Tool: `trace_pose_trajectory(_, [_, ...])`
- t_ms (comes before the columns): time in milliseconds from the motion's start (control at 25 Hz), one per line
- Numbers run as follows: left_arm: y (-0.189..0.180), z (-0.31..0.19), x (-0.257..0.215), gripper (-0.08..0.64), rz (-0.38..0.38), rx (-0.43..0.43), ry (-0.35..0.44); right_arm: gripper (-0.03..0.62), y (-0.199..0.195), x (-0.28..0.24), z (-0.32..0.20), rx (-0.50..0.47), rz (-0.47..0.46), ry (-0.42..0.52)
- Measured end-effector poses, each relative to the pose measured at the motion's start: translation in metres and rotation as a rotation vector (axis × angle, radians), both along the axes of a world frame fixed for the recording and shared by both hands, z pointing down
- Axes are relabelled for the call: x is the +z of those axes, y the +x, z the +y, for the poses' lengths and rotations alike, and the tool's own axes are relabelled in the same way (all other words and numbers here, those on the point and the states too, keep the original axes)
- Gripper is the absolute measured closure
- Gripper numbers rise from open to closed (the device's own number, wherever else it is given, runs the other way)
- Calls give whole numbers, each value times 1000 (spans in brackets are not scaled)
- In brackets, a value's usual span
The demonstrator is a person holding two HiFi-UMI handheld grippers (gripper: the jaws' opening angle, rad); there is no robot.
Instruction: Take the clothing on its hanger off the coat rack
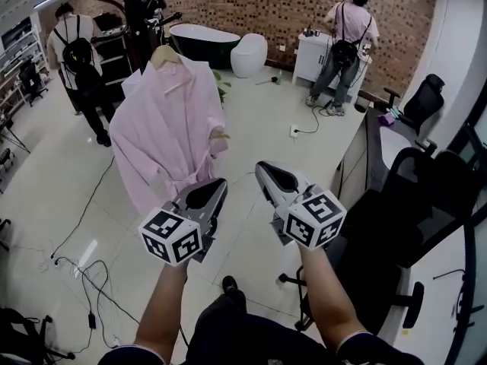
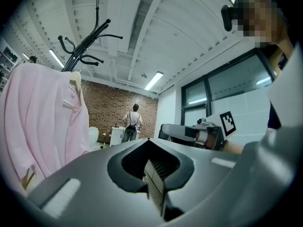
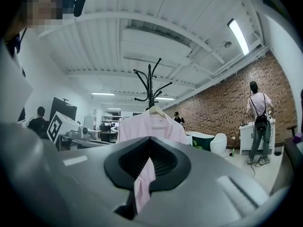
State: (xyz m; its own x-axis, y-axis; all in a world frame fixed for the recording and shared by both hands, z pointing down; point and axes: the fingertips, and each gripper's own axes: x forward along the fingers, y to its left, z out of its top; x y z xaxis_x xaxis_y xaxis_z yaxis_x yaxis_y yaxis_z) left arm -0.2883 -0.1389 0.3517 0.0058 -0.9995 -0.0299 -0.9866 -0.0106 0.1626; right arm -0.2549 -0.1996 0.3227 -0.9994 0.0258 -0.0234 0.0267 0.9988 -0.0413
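Robe: a pink robe (image 1: 163, 128) hangs on a wooden hanger (image 1: 165, 54), hooked on the black coat rack (image 1: 137, 14) that stands on the tiled floor (image 1: 259, 120).
Left hand-held gripper (image 1: 219, 182): jaws together and empty. It is close to the robe's lower part but not touching, and the robe is ahead and to its left.
Right hand-held gripper (image 1: 263, 167): jaws closed with nothing gripped. It faces the robe, clearly apart from it, just right of the left one.

Head cam looked steeply down at the floor (image 1: 259, 128); both gripper cams sat right behind their jaws, angled up at the ceiling (image 2: 156, 32). All three shared the pink robe (image 1: 163, 128) and brick wall (image 1: 304, 6).
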Motion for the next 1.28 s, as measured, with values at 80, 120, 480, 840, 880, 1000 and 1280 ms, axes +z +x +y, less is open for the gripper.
trace_pose_trajectory(80, [-21, -15, 1, 549, 1, -8, -6, 592, -23, 0, -15, -10, 0, -5])
trace_pose_trajectory(120, [-33, -22, 0, 549, 2, -14, -8, 592, -34, -2, -22, -16, -3, -6])
trace_pose_trajectory(480, [-113, -66, -4, 549, -11, -68, -27, 592, -125, -7, -71, -64, -15, -27])
trace_pose_trajectory(840, [-162, -75, 2, 549, 8, -185, -24, 592, -190, -11, -88, -155, -19, -11])
trace_pose_trajectory(880, [-166, -78, 2, 549, 7, -198, -22, 592, -196, -14, -92, -166, -26, -9])
trace_pose_trajectory(1000, [-183, -88, -2, 549, 3, -248, -11, 592, -221, -23, -102, -209, -40, 14])
trace_pose_trajectory(1280, [-224, -102, -17, 549, -4, -384, -5, 591, -275, -36, -116, -336, -27, 83])
